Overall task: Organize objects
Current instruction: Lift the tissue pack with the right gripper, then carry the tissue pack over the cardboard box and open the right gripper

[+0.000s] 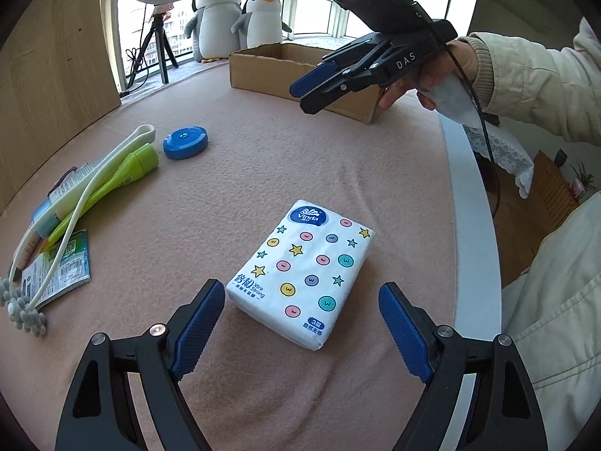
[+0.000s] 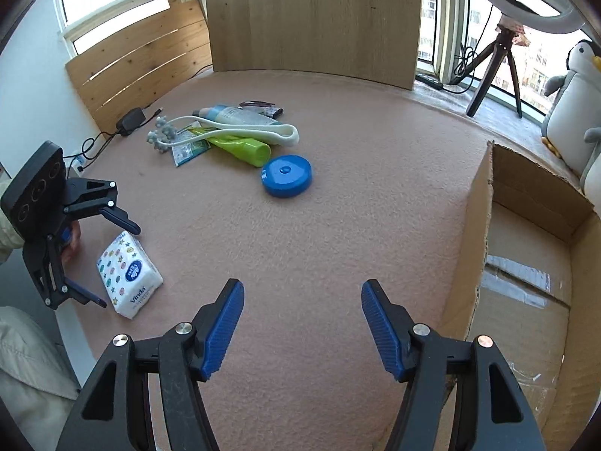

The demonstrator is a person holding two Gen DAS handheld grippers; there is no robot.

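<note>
Pink felt covers the tabletop (image 2: 338, 225), which sits by bright windows where two plush grey-and-white penguins (image 1: 236, 18) stand beside a ring light on a tripod (image 1: 157, 37).

A white soft pack of tissues printed with coloured dots and stars (image 1: 304, 270) lies flat near the tabletop's white near edge. The left tool (image 1: 300, 323) hovers over it with its blue-padded fingers spread wide, one on each side of the pack's near end; the pads do not press on it. From the right wrist view the same tool (image 2: 116, 267) straddles the pack from its left side.

The right tool (image 2: 302, 323) has its fingers apart with nothing between them, above bare felt, just left of an open brown cardboard box (image 2: 480, 233) at the tabletop's right. A hand (image 1: 432, 75) in a cream sleeve carries it.

Farther off lie a round blue plastic disc (image 2: 287, 174), and beside it a pile: a lime-green tube (image 2: 240, 148), a white and pale-blue tube (image 2: 236, 114), a white two-armed roller massager with grey knobbly heads (image 2: 225, 131) and a small green printed sachet (image 1: 62, 267).
</note>
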